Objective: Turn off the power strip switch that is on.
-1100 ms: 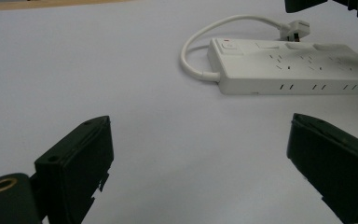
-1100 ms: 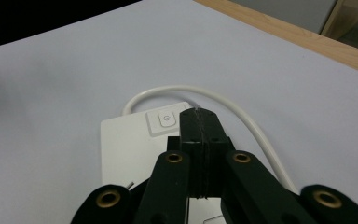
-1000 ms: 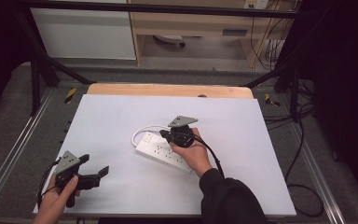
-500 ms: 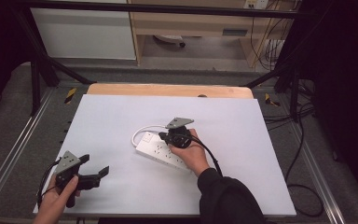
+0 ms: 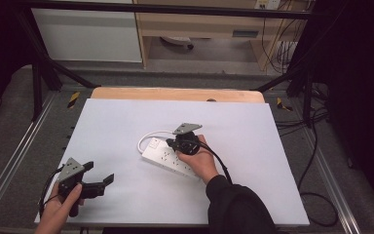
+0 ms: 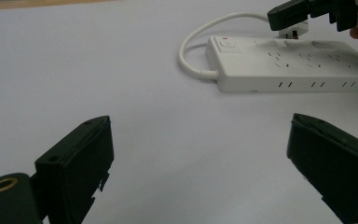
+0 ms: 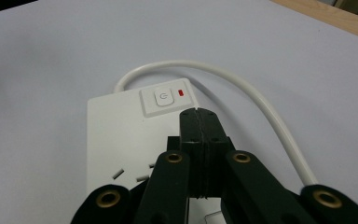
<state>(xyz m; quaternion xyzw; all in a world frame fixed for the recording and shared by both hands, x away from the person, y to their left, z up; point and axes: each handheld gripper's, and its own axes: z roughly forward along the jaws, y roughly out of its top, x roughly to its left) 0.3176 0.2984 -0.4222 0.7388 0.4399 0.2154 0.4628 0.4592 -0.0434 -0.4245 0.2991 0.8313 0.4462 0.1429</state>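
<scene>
**Closed jaws poised at the power strip's switch**

Right gripper view: the right hand-held gripper (image 7: 199,114) has its jaws pressed together with nothing between them, and their joined tip hangs just short of the switch (image 7: 163,98) at the cord end of the power strip (image 7: 116,140). From the tip, the switch sits at about 11 o'clock, very near; whether the tip touches the strip's top face I cannot tell. A small red mark (image 7: 182,93) shows beside the switch, which may be an indicator, though I cannot tell whether it is lit. The cord (image 7: 261,105) loops out from behind the switch end and sweeps round toward 4 o'clock.

In the high view the strip (image 5: 163,156) lies near the middle of the tabletop (image 5: 253,146), slanted, with the right hand-held gripper (image 5: 171,142) over its upper-left end and the hand (image 5: 202,161) above the rest of it. The left hand-held gripper (image 5: 100,174) is well apart, at about 8 o'clock from the strip near the tabletop's front-left corner; its jaws are spread wide and hold nothing.

The left gripper view confirms this: the spread jaws frame bare tabletop, with the strip (image 6: 303,70) at about 1 o'clock and the other gripper's tip (image 6: 286,16) just above its far edge.

As I judge it, the work is pressing the switch with the closed tip. The approach looks nearly done; the press itself, and pulling back, seem left to do. No plug sits in any socket that I can see.
</scene>
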